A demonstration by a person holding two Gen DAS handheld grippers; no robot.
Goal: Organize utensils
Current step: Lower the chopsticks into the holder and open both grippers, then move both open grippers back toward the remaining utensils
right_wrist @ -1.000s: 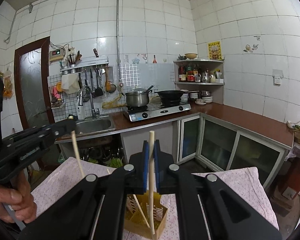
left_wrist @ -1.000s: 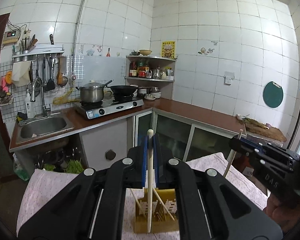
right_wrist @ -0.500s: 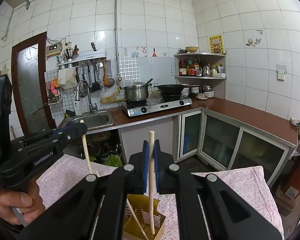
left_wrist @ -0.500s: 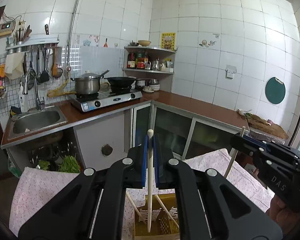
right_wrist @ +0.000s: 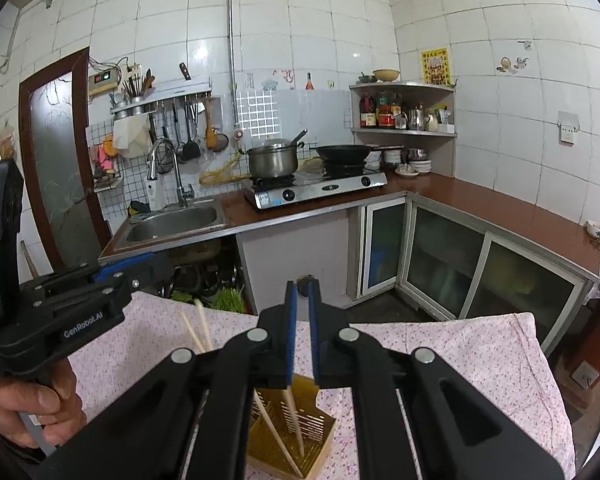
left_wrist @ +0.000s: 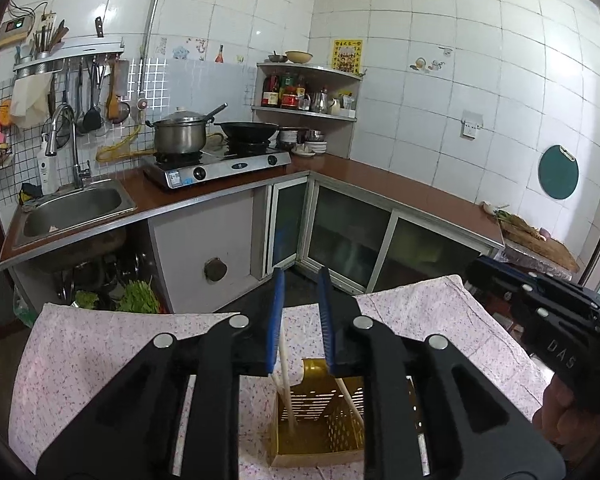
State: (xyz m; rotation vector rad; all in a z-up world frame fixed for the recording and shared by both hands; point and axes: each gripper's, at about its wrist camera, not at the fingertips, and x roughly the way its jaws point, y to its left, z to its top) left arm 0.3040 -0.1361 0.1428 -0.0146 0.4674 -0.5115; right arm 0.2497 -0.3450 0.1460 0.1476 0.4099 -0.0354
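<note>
From the left wrist view, the left hand-held gripper (left_wrist: 300,320) hung over a yellow slotted holder (left_wrist: 320,428) that stood on a surface covered with a pink flowered cloth (left_wrist: 100,360). Its blue jaws were opening, with a clear gap between them; a pale chopstick (left_wrist: 283,376) leaned beside the left pad and ran down into the holder, no longer pinched, and a second chopstick (left_wrist: 346,394) rested against the holder's right side. The right hand-held gripper (left_wrist: 540,308) showed at the right edge, with part of a hand (left_wrist: 560,412) beneath it. From the right wrist view, the right hand-held gripper (right_wrist: 302,332) had its jaws nearly together, a narrow slit between the pads and nothing gripped there; chopsticks (right_wrist: 294,416) stood slanted in the holder (right_wrist: 300,440) below. The left hand-held gripper (right_wrist: 72,308) was at the left, held by a hand (right_wrist: 32,408), and two chopstick tips (right_wrist: 198,328) rose just beside it.
</note>
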